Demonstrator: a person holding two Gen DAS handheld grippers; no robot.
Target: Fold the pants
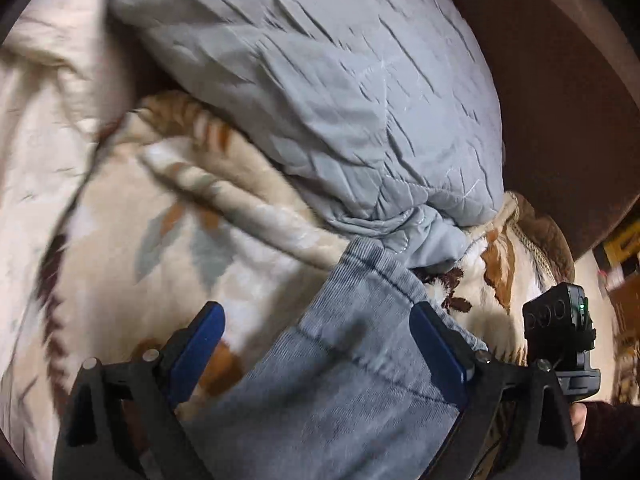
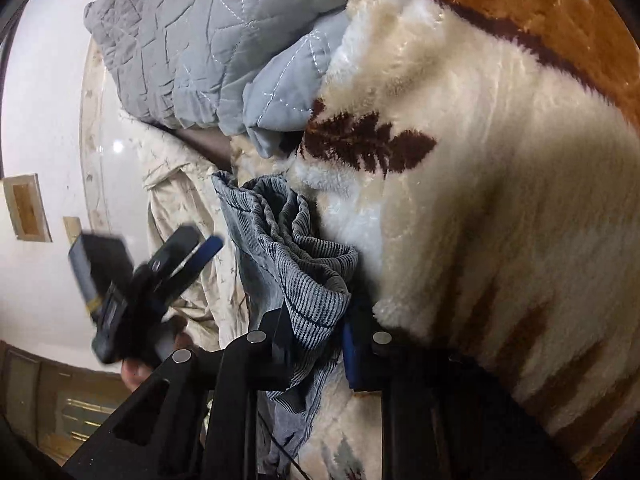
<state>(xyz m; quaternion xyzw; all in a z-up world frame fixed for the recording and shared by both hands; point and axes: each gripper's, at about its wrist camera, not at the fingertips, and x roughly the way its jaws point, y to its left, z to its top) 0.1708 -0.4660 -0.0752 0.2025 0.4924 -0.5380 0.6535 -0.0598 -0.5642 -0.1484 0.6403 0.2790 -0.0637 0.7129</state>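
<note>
Corduroy pants, blue-grey, lie bunched on the fleece blanket of the bed; folding barely begun.
Left claw is spread wide, a pant leg running between its fingers untouched. Right claw pinches a gathered wad of the ribbed cloth. No flat fold or stacked layer shows; smoothing, aligning legs and folding all seem left. Grey quilt crowds the far side.

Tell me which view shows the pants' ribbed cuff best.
The right wrist view: the ribbed cuff hangs bunched between the right hand-held gripper fingers, ribs sharp. The left wrist view shows only a flat corduroy pants panel with seams, no ribbing.
</note>
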